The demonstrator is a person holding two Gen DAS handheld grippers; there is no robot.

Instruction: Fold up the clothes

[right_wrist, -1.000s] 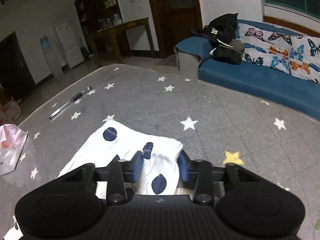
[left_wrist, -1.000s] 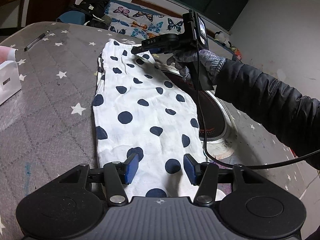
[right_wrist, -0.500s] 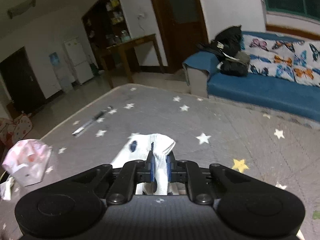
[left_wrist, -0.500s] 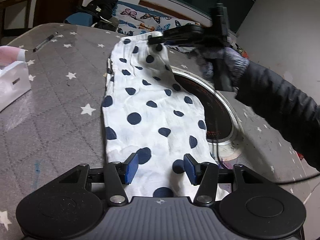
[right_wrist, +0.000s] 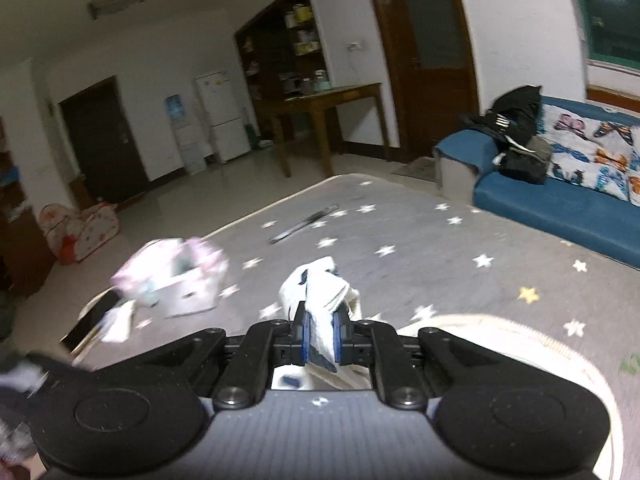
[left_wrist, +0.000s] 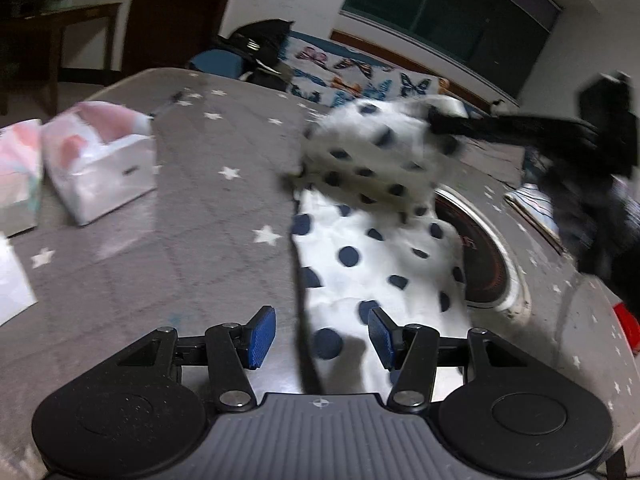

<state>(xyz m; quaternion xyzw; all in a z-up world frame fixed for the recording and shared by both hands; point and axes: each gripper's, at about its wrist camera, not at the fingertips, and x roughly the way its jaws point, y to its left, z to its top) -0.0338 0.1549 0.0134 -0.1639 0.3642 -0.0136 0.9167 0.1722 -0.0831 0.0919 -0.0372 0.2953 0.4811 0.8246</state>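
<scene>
Polka-dot garment (left_wrist: 372, 264) — mid-fold, on grey star-print bench (left_wrist: 192, 216).
R gripper (right_wrist: 320, 336): jaws pressed together, pinching a bunch of the white dotted fabric; far end of garment lifted off bench and curled back over the flat part, blurred. L gripper (left_wrist: 316, 338): jaws spread, nothing between pads, over garment's near end. Garment's right side lies on a round dark plate (left_wrist: 492, 272). White box w/ pink bag (left_wrist: 100, 168) nr bench's left edge; pen (right_wrist: 304, 224) nr far edge.
</scene>
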